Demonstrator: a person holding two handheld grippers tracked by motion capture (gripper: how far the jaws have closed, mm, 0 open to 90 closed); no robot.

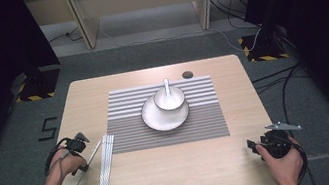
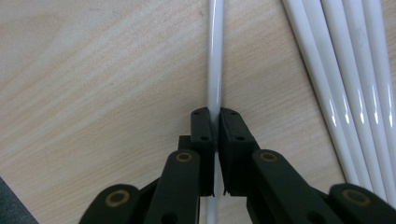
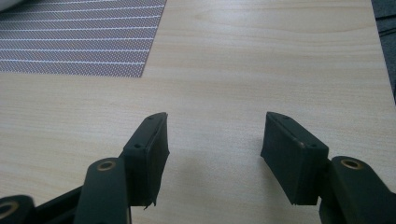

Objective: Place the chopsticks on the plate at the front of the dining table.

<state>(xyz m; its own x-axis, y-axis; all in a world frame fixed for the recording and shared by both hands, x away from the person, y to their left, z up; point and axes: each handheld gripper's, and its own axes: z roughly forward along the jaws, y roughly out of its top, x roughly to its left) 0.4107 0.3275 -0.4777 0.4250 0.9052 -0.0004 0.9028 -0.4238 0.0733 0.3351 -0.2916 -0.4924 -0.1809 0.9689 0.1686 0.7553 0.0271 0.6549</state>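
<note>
Pinching a single white chopstick (image 2: 215, 70) near the tabletop's (image 1: 175, 167) left edge, the left gripper (image 2: 215, 122) has its jaws pressed together on the shaft, probably to separate it from the remaining chopsticks (image 2: 345, 84) just beside. At the near right corner, the right gripper (image 3: 214, 140) hangs with jaws spread, holding nothing, apparently waiting.

Even, soft overhead light on the pale wooden bench (image 1: 176, 171); dark, underexposed black curtains at both sides of the high view. Slight softness overall there. Bright glare streaks along the glossy white chopsticks (image 2: 355, 93) in the left gripper view. Faint, diffuse shadows under the black tongs (image 3: 212, 140) in the right gripper view; near parts of tongs slightly blurred.
</note>
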